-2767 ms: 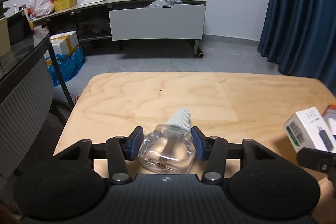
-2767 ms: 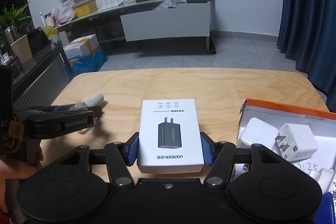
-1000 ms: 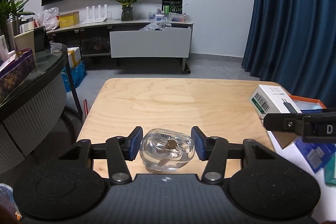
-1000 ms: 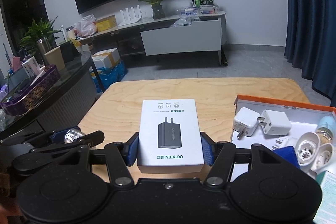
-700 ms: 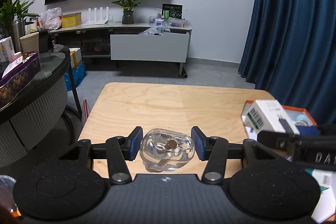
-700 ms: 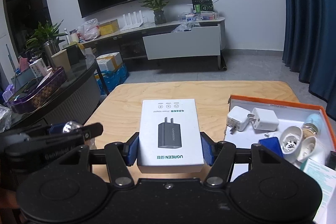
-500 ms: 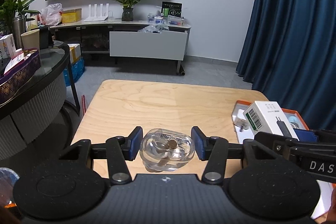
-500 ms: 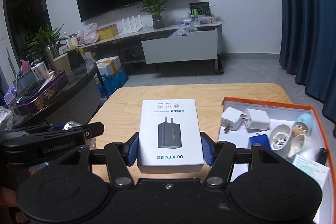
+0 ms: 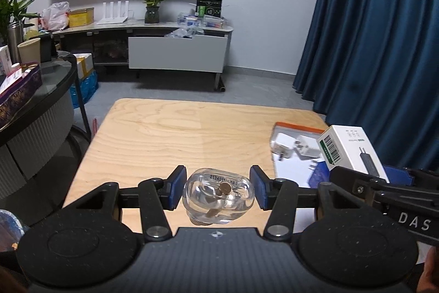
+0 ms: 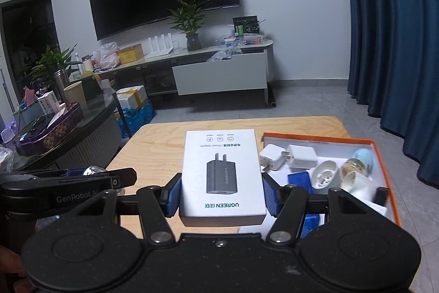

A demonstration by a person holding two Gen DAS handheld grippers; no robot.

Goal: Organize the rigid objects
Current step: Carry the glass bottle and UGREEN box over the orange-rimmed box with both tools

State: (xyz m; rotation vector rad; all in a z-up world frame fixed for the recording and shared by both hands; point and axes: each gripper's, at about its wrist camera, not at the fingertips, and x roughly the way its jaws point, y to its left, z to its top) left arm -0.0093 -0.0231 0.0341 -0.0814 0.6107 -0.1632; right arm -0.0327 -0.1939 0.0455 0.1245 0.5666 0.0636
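Observation:
My left gripper (image 9: 218, 191) is shut on a clear glass bottle (image 9: 218, 198), held above the near edge of the wooden table (image 9: 175, 139). My right gripper (image 10: 221, 194) is shut on a white power adapter box (image 10: 222, 172), held above the table beside an orange-rimmed box (image 10: 384, 153). The adapter box also shows at the right of the left wrist view (image 9: 348, 147). The orange-rimmed box holds white chargers (image 10: 300, 157), a blue item and small bottles (image 10: 356, 161). The left gripper shows at the left of the right wrist view (image 10: 90, 177).
A dark round side table (image 10: 82, 128) with a purple tray stands to the left. Blue curtains (image 9: 384, 45) hang at the right. A TV console (image 9: 178, 45) with a plant stands at the far wall, across grey floor.
Both grippers have risen and pulled back with their objects still held. More of the orange-rimmed box has come into view. The bottle tipped from lying cap-forward to base-forward earlier.

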